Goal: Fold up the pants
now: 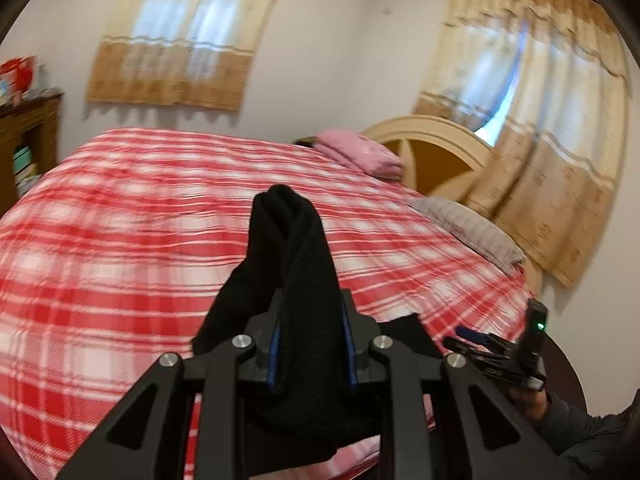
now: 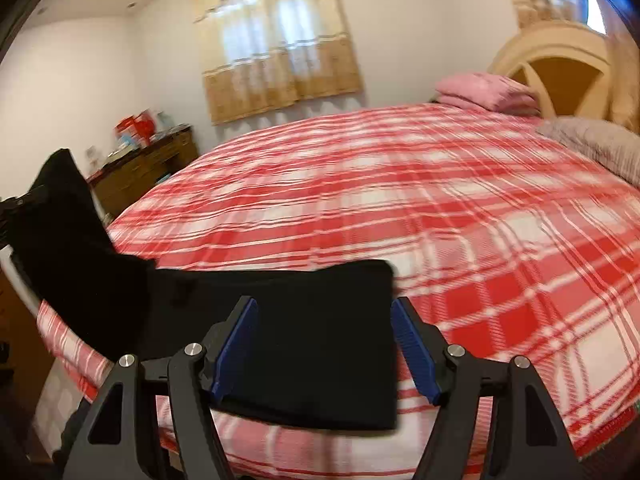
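Note:
The black pants (image 1: 288, 240) are bunched into a thick fold that stands up between the fingers of my left gripper (image 1: 310, 304), which is shut on it above the bed. In the right wrist view the rest of the pants (image 2: 304, 344) lies flat along the near edge of the red plaid bed (image 2: 440, 200) and rises at the far left toward the left gripper (image 2: 16, 204). My right gripper (image 2: 326, 344) hovers over the flat part with its blue pads (image 2: 236, 348) spread wide, not pressing the cloth. A hand holds the right gripper (image 1: 500, 344) at the lower right.
A pink folded blanket (image 1: 360, 152) and a grey pillow (image 1: 468, 228) lie at the head of the bed, by the cream headboard (image 1: 432, 136). A wooden cabinet (image 2: 148, 172) with clutter on top stands beyond the bed's far side. Curtains (image 1: 176, 48) cover the windows.

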